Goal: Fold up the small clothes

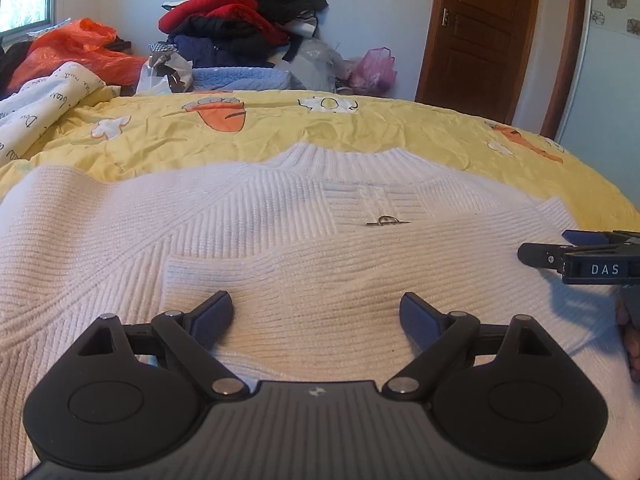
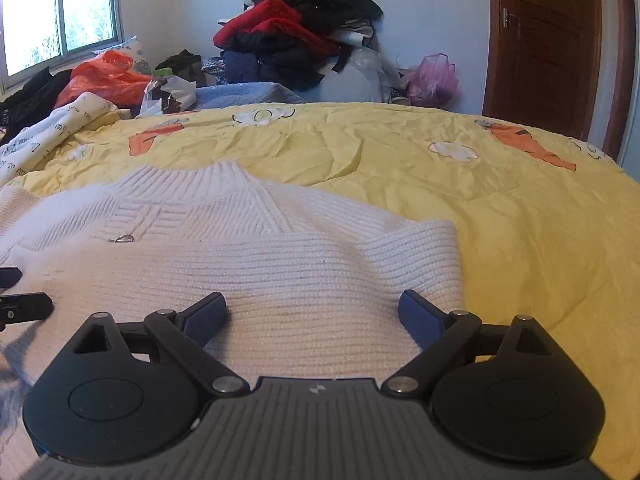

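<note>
The left gripper [image 1: 316,312] is hanging low over a white knitted sweater [image 1: 280,240], its two blue-padded fingers [image 1: 212,316] spread wide apart with nothing between them. Directly under and ahead of it, a folded-over sleeve is lying across the sweater's body, and further ahead a small metal clasp [image 1: 386,221] is sitting just below the ribbed collar. Off to its right, the right gripper [image 1: 576,256] is showing at the frame edge, its tips over the sweater's right border.

The right gripper [image 2: 312,312] is likewise standing released, jaws wide, hovering above the folded sleeve near the sweater's [image 2: 260,264] right edge. To its left, the tips of the left gripper [image 2: 20,304] are poking into view. Beyond both, the sweater is lying flat on a yellow bedspread [image 2: 440,208] printed with carrots. Far ahead, a pile of clothes [image 2: 296,28] is leaning against the wall, with an orange plastic bag [image 2: 104,76] to the far left and a wooden door [image 2: 548,40] to the far right.
</note>
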The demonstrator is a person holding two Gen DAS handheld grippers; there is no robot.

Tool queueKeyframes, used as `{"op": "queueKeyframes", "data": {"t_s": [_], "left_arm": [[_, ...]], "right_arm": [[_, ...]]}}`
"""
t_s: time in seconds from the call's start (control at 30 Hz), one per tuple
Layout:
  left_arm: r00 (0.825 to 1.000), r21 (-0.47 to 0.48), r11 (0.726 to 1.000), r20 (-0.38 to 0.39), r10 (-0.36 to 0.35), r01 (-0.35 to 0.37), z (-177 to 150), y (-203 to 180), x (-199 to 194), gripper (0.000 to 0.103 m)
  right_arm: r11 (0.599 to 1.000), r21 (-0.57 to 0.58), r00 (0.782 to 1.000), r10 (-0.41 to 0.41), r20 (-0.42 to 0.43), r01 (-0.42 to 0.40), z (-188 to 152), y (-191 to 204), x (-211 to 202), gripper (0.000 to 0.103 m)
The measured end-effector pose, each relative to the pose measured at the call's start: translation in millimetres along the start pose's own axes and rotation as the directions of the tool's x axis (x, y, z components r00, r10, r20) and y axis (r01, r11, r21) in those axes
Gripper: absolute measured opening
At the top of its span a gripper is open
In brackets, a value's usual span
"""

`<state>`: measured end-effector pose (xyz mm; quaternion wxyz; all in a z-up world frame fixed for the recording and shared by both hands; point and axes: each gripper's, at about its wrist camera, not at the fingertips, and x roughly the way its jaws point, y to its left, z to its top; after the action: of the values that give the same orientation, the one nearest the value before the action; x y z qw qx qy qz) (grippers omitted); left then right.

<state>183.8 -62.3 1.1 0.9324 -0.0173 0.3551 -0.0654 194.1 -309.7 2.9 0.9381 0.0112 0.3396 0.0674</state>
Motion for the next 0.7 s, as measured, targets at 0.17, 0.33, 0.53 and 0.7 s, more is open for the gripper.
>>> {"op": "queueKeyframes", "data": {"t_s": [0.17,0.33,0.53,0.7], "left_arm": [[0.998,-0.027,0.999,0.058,-0.018,0.020,-0.7,12.9,-30.5,0.093],[0.966,-0.169,0.985,0.252,0.061,-0.018,-14.7,96.7,-112.3,0.094],[0.903,-0.571,0.804,0.241,0.355,-0.164,-22.0,266.6,-160.1,0.094],[0.890,-0.854,0.520,0.231,0.393,-0.007,-46.3,385.9,-173.4,0.093]], "right_arm": [[1.000,-0.013,1.000,-0.005,-0.004,0.005,0.7,2.3,-1.1,0.096],[1.000,-0.010,1.000,-0.003,0.005,0.003,1.3,1.8,-3.5,0.096],[1.000,-0.013,1.000,-0.006,0.005,0.006,1.0,1.8,-4.0,0.097],[1.000,-0.018,1.000,-0.013,0.007,0.013,0.9,3.1,-4.9,0.097]]}}
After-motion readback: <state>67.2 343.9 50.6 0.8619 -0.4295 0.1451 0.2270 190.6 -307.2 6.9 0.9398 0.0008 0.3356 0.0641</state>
